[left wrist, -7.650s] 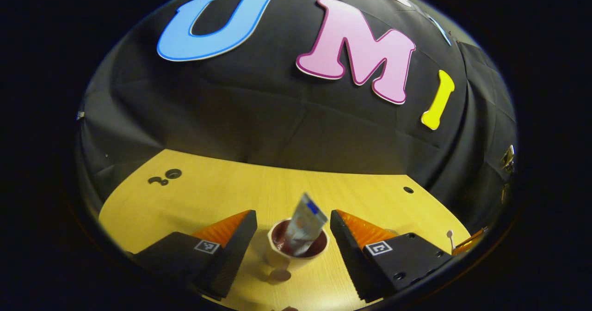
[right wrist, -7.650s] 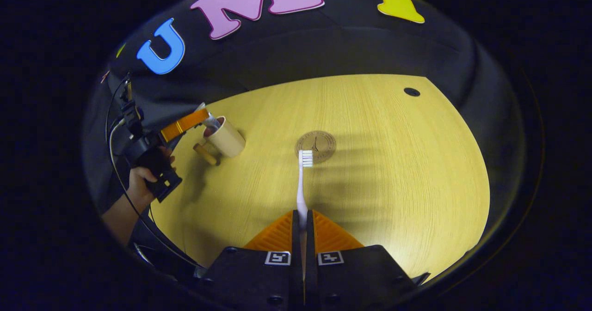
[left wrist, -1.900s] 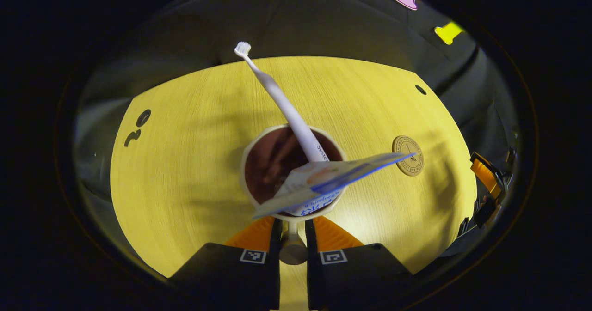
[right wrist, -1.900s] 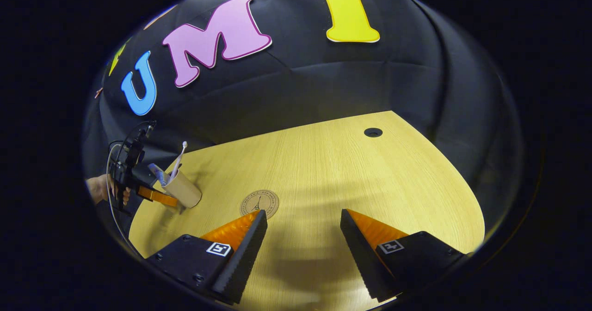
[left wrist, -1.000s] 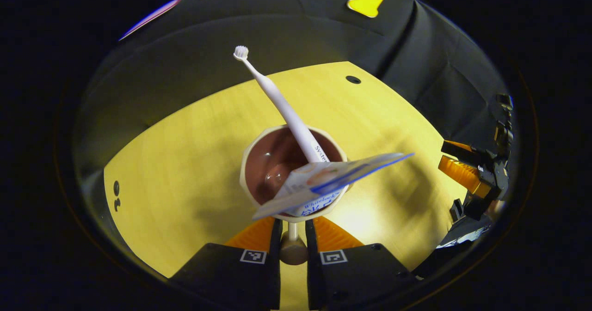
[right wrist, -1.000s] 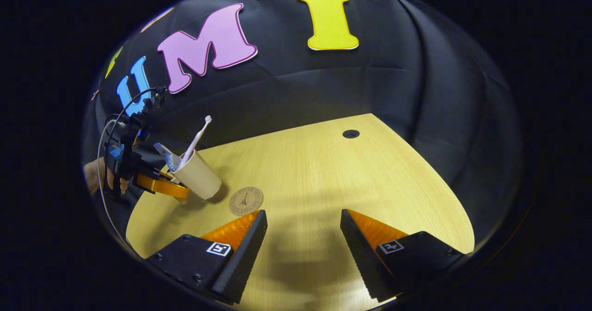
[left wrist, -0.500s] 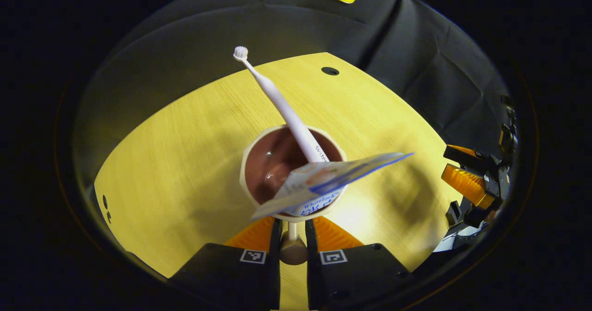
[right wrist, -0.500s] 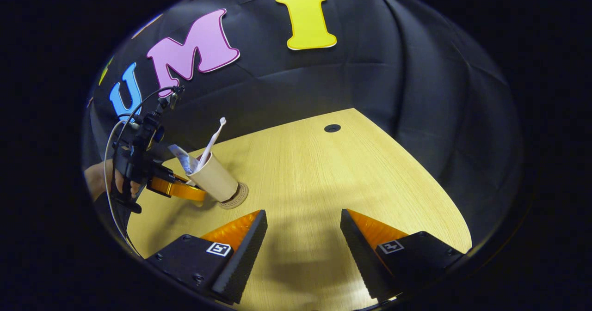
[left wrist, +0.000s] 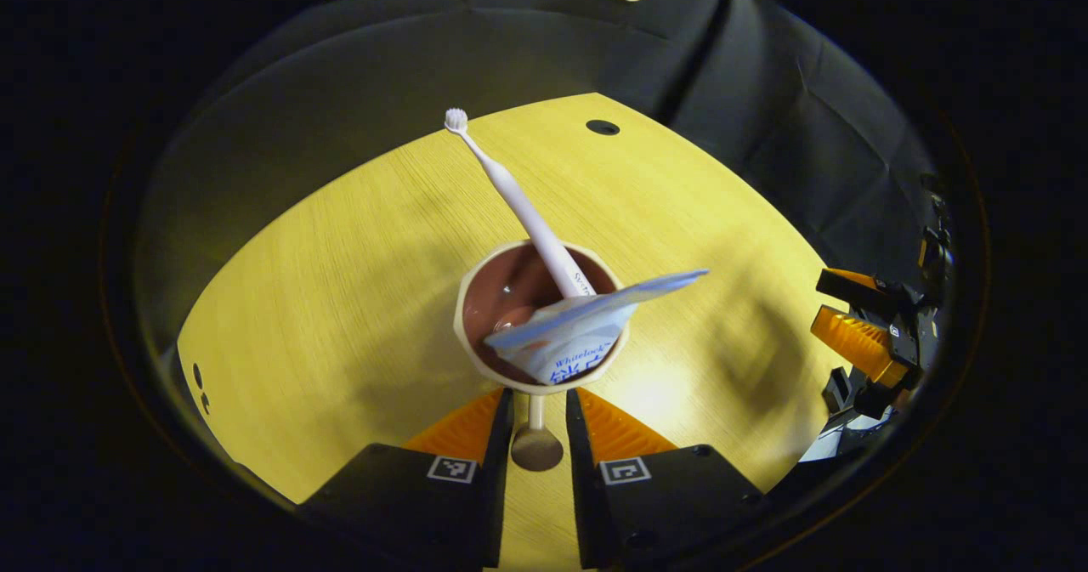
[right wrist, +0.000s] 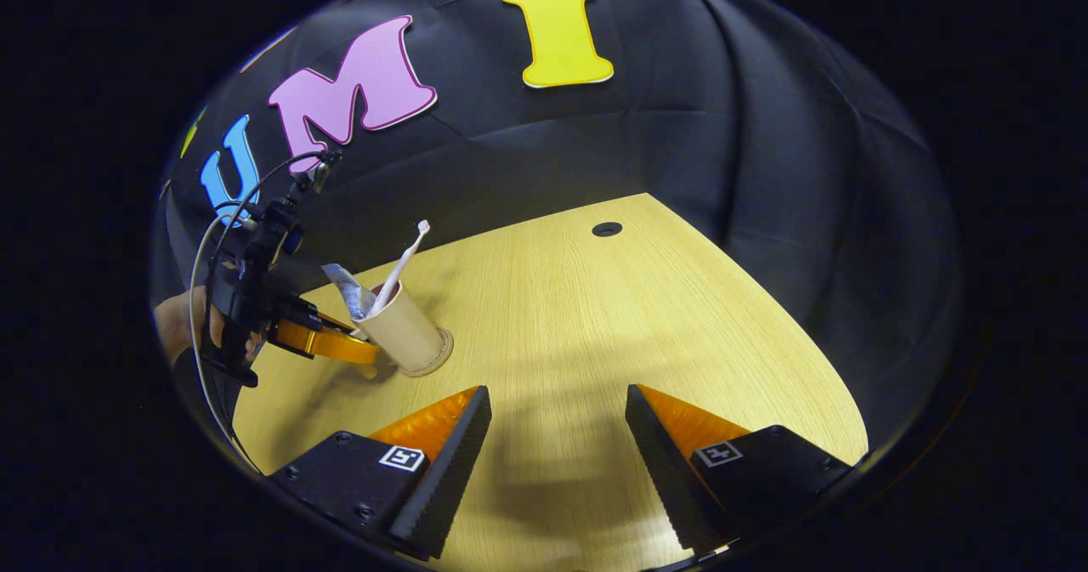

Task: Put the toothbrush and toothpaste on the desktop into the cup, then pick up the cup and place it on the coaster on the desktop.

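On the left of the right gripper view, the left gripper (right wrist: 340, 349) is seen beside the cream, dark-lined ceramic cup (right wrist: 406, 334), which is set upright on the pale wooden desktop (right wrist: 595, 325). A thin rim under the cup's foot is taken to be the round brown coaster (right wrist: 433, 359), though at this size it can hardly be told from shadow. The white plastic toothbrush (right wrist: 404, 262) is leant out of the cup, bristles up, and the crumpled white-and-blue toothpaste tube (right wrist: 347, 290) is tucked beside it.

In the left gripper view, the cup's short knobbed handle (left wrist: 535, 436) is held between the left gripper's fingers, which now look slightly eased, so contact on both sides cannot be told. The step in hand is judged to be the release. It is best done by parting the fingers evenly and drawing straight back along the handle, so the cup is not dragged or tipped; the tall toothbrush (left wrist: 518, 206) makes it top-heavy.

Further right, the right gripper (right wrist: 552, 436) is held spread wide above bare desktop, nothing between its fingers.

The coaster itself is hidden beneath the cup (left wrist: 544, 317) in the left gripper view, so centring cannot be judged. The tube's lower end and the brush's handle end are lost inside the cup.
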A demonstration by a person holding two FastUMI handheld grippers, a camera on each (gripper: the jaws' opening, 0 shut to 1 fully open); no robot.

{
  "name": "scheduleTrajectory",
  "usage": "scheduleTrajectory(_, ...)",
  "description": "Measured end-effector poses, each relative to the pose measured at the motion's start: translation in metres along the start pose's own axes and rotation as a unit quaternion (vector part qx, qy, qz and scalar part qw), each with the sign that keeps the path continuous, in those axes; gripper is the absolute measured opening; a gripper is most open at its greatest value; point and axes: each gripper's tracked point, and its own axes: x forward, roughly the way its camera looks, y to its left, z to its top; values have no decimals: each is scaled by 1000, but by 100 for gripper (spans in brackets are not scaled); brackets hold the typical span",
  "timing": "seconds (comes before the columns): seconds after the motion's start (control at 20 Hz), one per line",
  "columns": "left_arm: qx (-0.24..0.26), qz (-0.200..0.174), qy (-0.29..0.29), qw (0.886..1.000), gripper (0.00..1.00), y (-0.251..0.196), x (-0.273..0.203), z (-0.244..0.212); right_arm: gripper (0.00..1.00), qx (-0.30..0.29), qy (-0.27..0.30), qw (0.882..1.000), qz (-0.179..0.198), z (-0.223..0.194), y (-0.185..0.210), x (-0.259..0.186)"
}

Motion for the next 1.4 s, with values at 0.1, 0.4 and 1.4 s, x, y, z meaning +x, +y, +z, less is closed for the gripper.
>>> scheduleTrajectory(0.1,-16,3,-17,1000,54,1,-14,0,98,2,1,1000,3,1,1,-1)
scheduleTrajectory(0.4,-90,55,-148,983,99,17,-82,-7,98,-5,-11,1000,8,15,10,-16)
scheduleTrajectory(1.4,-213,204,-454,841,98,-7,-331,-203,98,-40,-120,990,54,22,140,-195)
